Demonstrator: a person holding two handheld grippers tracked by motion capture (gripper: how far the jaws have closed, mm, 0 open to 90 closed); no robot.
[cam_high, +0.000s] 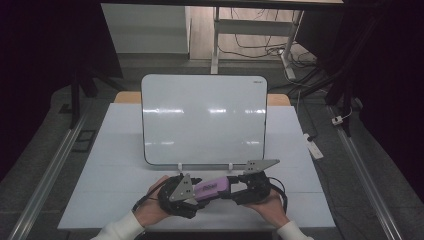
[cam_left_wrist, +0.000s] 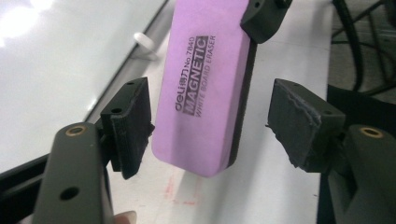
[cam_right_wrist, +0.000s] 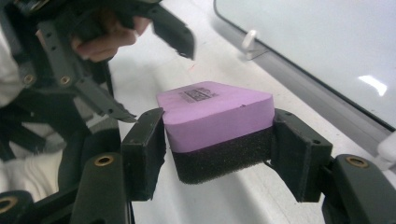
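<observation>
The right gripper (cam_right_wrist: 219, 149) is clamped on one end of the eraser (cam_right_wrist: 217, 121), its two flat black pads pressed against the eraser's sides. The eraser is a rounded block in two layers: smooth purple foam on top with dark print, and coarse black felt beneath, pitted and fibrous at the cut end. The left gripper (cam_left_wrist: 210, 128) stands wide open around the eraser's other end; its left pad sits just beside the purple side, perhaps brushing it, while the right pad, ragged at the edges, stays well apart from the felt side.

In the high view the eraser (cam_high: 211, 188) bridges the two grippers just above the table (cam_high: 100, 170), near its front edge and in front of the whiteboard (cam_high: 204, 117). The board is a glossy white panel with rounded corners and a thin dark rim, propped upright on two small white clips.

The left gripper view lets the print be read: "deli No.7840 MAGNETIC WHITE BOARD ERASER". The right gripper view shows the layered end face and the person's hand (cam_right_wrist: 105, 42) on the left gripper. The high view alone shows both white sleeves, the grey three-cornered plates, and a floor with cables and desk legs beyond the board.
</observation>
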